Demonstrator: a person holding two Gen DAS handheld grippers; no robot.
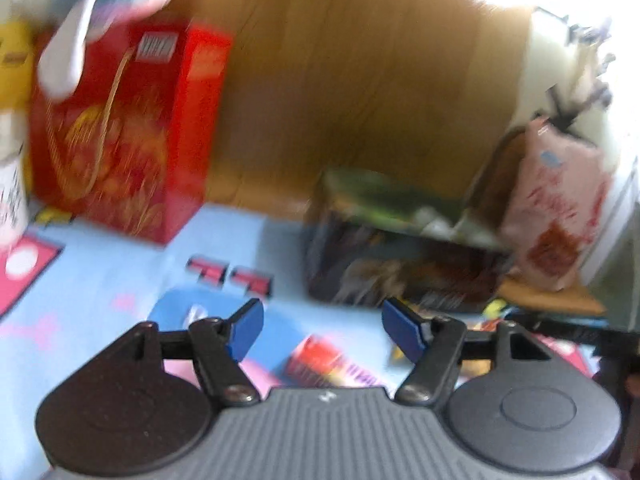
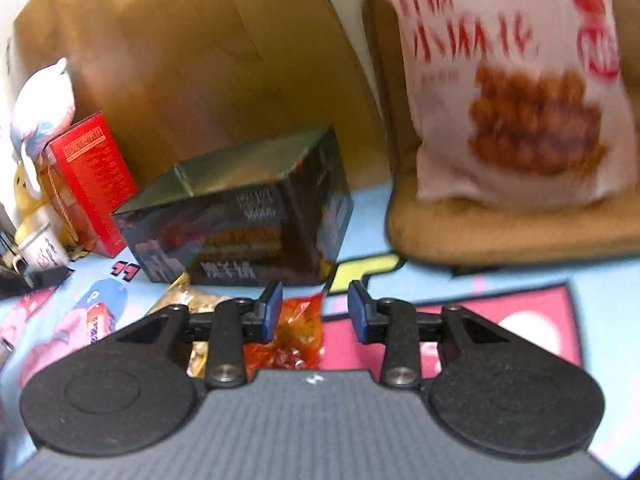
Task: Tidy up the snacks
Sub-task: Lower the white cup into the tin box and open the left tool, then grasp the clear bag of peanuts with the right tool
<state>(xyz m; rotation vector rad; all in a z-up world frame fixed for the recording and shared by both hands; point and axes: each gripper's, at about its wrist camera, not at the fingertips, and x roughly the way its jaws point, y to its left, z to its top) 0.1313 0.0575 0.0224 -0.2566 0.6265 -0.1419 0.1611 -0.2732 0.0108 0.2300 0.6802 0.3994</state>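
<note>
We held both tools spread and empty, the left tool (image 1: 322,330) and right tool (image 2: 315,312). A dark box (image 2: 240,212) stood mid-mat (image 2: 532,320), an orange packet (image 2: 298,336) under the right tool.

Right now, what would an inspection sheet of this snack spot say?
Surface: light-blue cartoon-print mat, patterned pink and yellow.
Job's things: dark rectangular snack box; tall red gift box; pink-white snack bag upright on a tan cushion; orange-red wrapped packet; small red packet.
Clutter: white mug, plush toy.
Grippers: left gripper open; right gripper open above the orange-red packet.
Cables: nothing seen.
Surroundings: brown wooden panel.
</note>
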